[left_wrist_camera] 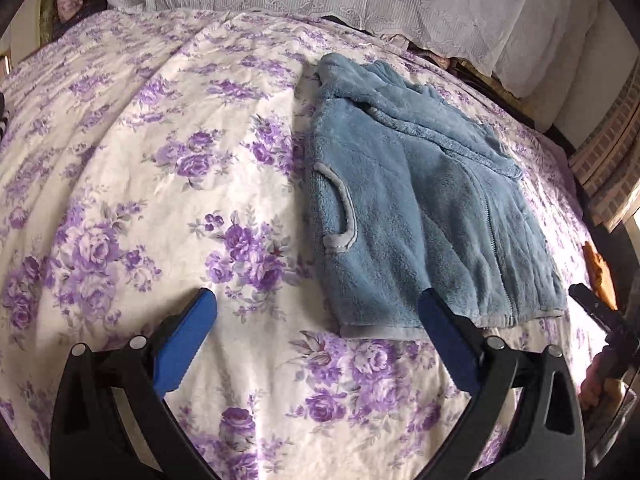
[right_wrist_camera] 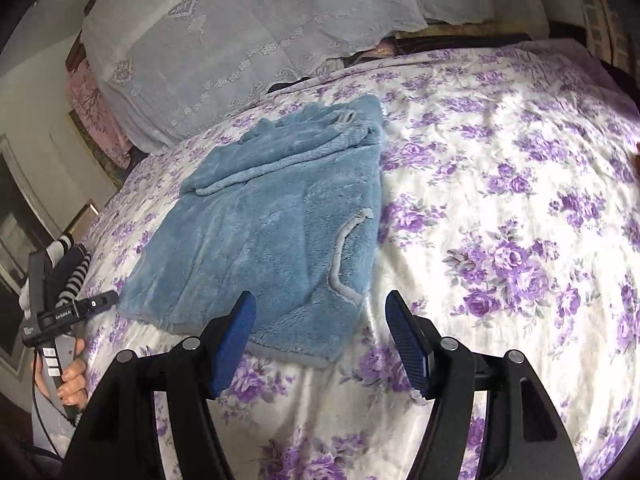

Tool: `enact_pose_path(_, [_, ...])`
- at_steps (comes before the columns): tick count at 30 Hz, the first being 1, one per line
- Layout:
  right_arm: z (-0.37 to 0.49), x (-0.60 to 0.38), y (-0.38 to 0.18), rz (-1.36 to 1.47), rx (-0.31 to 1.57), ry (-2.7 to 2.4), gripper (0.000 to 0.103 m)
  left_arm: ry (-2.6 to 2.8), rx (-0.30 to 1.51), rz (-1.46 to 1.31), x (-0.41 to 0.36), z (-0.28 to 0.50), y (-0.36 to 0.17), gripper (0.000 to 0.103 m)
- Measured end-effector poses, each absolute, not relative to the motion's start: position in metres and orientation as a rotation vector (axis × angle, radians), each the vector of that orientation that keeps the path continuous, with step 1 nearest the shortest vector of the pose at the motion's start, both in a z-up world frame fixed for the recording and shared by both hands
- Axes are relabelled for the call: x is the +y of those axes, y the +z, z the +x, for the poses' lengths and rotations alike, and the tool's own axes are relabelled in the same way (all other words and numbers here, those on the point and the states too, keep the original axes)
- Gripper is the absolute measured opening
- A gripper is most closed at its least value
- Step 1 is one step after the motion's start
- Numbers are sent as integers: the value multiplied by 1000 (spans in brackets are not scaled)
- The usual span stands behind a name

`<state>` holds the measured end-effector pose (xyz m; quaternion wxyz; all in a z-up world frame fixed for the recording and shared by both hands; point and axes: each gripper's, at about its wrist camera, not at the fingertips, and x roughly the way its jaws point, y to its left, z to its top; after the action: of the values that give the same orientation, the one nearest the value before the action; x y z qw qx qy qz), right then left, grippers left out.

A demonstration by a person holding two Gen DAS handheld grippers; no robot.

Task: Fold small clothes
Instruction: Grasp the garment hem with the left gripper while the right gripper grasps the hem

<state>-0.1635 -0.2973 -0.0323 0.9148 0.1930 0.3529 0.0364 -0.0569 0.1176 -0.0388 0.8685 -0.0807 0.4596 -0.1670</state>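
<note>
Open left tool [left_wrist_camera: 318, 300] above folded jacket [left_wrist_camera: 400, 200]

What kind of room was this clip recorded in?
Most likely a bedroom at home. The blue fleece garment lies on a bed spread with a purple floral sheet, and a white lace-trimmed cover is draped over a bulky pile, perhaps bedding, at the far end.
</note>
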Motion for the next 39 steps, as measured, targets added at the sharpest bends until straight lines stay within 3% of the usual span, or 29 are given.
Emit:
enact_pose_path(9, [-134, -304, -55, 526, 788, 150, 67, -467, 1031, -56, 69, -31, -50, 98])
enact_pose_path(11, [-126, -304, -57, 544, 798, 167, 57, -479, 1023, -50, 65, -28, -51, 98])
enact_pose_path(12, [-124, -304, -60, 554, 806, 171, 44, -486, 1016, -57, 66, -29, -51, 97])
enact_pose_path(14, [-125, -303, -62, 566, 809, 192, 37, -515, 996, -88, 71, -33, -48, 83])
enact_pose_path(15, [-126, -302, -62, 572, 808, 204, 35, -524, 991, -98, 73, -35, -48, 64])
enact_pose_path(16, [-128, -301, -62, 575, 807, 218, 35, -528, 989, -105, 75, -36, -47, 60])
enact_pose_path(20, [-123, -295, -64, 572, 827, 252, 38, -506, 1000, -97, 71, -28, -48, 60])
enact_pose_path(22, [-118, -293, -64, 570, 829, 257, 38, -499, 1014, -108, 67, -18, -49, 71])
enact_pose_path(24, [-118, -290, -64, 573, 819, 251, 34, -494, 1014, -105, 65, -16, -49, 71])
enact_pose_path(26, [-121, -290, -63, 574, 803, 247, 20, -483, 990, -89, 66, -22, -47, 56])
enact_pose_path(28, [-124, -291, -61, 575, 781, 242, 17, -508, 976, -106, 71, -28, -46, 28])
enact_pose_path(30, [-129, -293, -58, 578, 754, 240, 16, -529, 969, -141, 78, -31, -44, 19])
enact_pose_path(39, [-145, -300, -46, 633, 693, 282, 15, -545, 909, -143, 82, -41, -19, 15])
